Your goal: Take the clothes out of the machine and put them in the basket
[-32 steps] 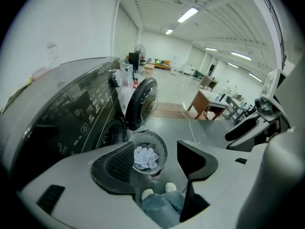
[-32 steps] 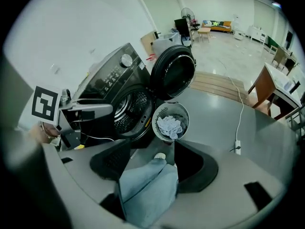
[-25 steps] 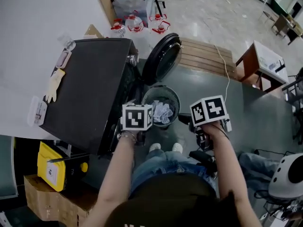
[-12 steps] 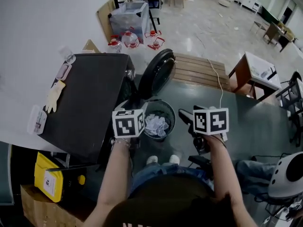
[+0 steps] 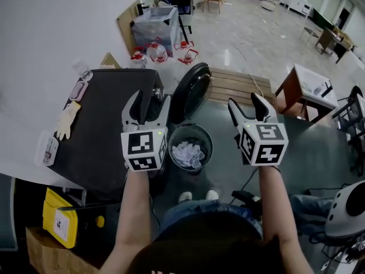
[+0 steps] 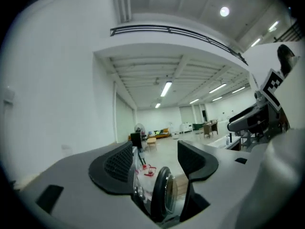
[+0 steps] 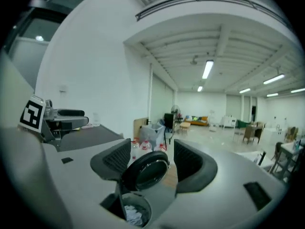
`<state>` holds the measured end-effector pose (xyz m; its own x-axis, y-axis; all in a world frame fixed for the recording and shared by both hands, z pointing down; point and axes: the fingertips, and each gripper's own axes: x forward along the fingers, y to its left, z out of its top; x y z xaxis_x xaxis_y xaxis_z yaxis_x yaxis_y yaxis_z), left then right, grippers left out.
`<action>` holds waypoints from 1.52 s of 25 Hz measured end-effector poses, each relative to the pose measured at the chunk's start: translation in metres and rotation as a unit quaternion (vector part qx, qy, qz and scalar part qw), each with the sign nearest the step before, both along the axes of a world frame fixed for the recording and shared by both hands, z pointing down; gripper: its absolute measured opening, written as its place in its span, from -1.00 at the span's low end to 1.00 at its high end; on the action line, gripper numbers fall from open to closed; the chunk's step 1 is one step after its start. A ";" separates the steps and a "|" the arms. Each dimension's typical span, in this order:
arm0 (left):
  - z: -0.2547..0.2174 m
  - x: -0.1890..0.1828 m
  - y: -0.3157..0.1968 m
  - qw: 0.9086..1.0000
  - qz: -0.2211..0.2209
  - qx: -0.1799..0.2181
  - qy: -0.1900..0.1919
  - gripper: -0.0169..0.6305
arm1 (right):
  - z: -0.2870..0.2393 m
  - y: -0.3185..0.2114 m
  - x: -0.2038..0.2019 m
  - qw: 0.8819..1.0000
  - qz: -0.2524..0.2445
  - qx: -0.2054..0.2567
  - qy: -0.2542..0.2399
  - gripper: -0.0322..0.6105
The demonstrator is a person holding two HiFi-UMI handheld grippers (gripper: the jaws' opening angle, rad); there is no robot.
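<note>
The black washing machine (image 5: 108, 124) stands at the left with its round door (image 5: 191, 90) swung open. On the floor in front of it is a dark mesh basket (image 5: 175, 135) holding white clothes (image 5: 188, 153). My left gripper (image 5: 146, 104) is raised over the machine's front edge, open, with nothing between its fingers. Raised to the right of the basket, my right gripper (image 5: 245, 104) is also open and empty. Between the open jaws of the left gripper (image 6: 155, 161) I see the door (image 6: 162, 194). The right gripper (image 7: 151, 159) frames the door (image 7: 145, 171) and the basket (image 7: 122, 206) below.
A pale glove (image 5: 65, 110) and small packets lie on the machine's top. A yellow box (image 5: 60, 224) sits at the lower left. A wooden pallet (image 5: 239, 84) lies behind the door, a clear bin (image 5: 157, 24) with bottles farther back. A table (image 5: 316, 79) stands at the right.
Both grippers have risen from low beside the basket and tipped up from pointing down to pointing forward. Their jaws now show, still open and empty.
</note>
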<state>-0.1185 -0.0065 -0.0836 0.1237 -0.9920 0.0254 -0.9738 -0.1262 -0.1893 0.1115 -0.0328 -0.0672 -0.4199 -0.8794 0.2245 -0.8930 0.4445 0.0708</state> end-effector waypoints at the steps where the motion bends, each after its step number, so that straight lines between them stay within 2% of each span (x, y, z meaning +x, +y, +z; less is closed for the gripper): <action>1: -0.010 0.001 0.000 1.000 0.002 0.016 -0.014 -0.08 | -0.013 0.000 -0.001 1.000 -0.004 0.029 0.004 -0.03; 5: -0.039 0.006 0.000 0.997 0.014 0.056 -0.046 -0.08 | -0.049 0.005 -0.003 0.994 -0.020 0.110 0.000 -0.03; 10: -0.060 0.012 0.001 0.995 0.028 0.081 -0.054 -0.09 | -0.071 0.010 -0.003 0.987 -0.029 0.156 0.006 -0.07; 11: -0.065 0.014 0.003 0.994 0.035 0.089 -0.057 -0.09 | -0.074 0.012 -0.002 0.986 -0.026 0.162 0.008 -0.15; 13: -0.076 0.015 0.007 0.992 0.038 0.104 -0.065 -0.16 | -0.084 0.016 0.001 0.985 -0.022 0.173 0.005 -0.48; 14: -0.080 0.013 0.009 0.991 0.032 0.110 -0.068 -0.35 | -0.088 0.018 0.002 0.984 -0.022 0.177 0.000 -0.69; 15: -0.083 0.012 0.010 0.991 0.027 0.112 -0.071 -0.89 | -0.093 0.020 0.003 0.984 -0.026 0.178 -0.010 -0.90; 18: -0.087 0.012 0.009 0.991 0.034 0.109 -0.074 -0.94 | -0.103 0.023 0.002 0.982 -0.039 0.179 -0.037 -0.90; 28: -0.104 0.007 0.008 0.987 0.004 0.122 -0.108 -0.94 | -0.124 0.024 0.002 0.976 -0.039 0.211 -0.020 -0.90; 34: -0.111 0.000 0.010 0.986 -0.007 0.127 -0.111 -0.94 | -0.124 0.023 0.002 0.977 -0.031 0.209 -0.005 -0.90; 38: -0.112 -0.009 0.011 0.986 -0.031 0.122 -0.108 -0.94 | -0.124 0.023 0.002 0.978 -0.024 0.209 0.004 -0.90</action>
